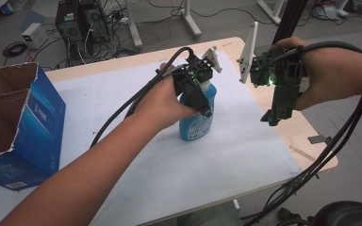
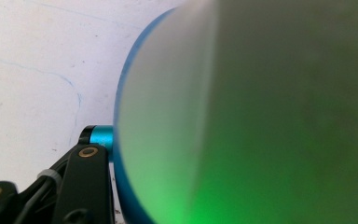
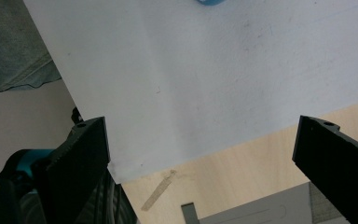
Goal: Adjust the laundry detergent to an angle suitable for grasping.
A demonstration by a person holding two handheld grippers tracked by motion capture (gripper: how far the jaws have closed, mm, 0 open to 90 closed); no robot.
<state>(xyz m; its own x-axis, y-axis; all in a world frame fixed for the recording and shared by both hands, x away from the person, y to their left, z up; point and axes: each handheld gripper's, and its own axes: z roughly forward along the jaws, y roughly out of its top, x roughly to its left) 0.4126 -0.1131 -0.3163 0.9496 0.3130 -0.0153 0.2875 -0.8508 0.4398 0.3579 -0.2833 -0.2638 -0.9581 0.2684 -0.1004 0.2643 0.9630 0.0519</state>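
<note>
My left claw (image 1: 202, 101) is clenched around the blue bottle (image 1: 197, 123) on the tabletop (image 1: 245, 155), so I should lift it slowly and upright, while my right claw (image 1: 274, 117), released, waits beside.

A wooden table (image 1: 314, 126), covered by a white sheet (image 1: 217, 155), is seen centrally. At eleven o'clock, computer towers (image 1: 81, 23) and tangled cables (image 1: 169, 12) are spread over grey floor (image 1: 353, 141).

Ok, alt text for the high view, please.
The left gripper clamps a blue bottle standing on the white table sheet, while the right gripper hovers beside it, empty. An open blue cardboard box stands far left.
</note>
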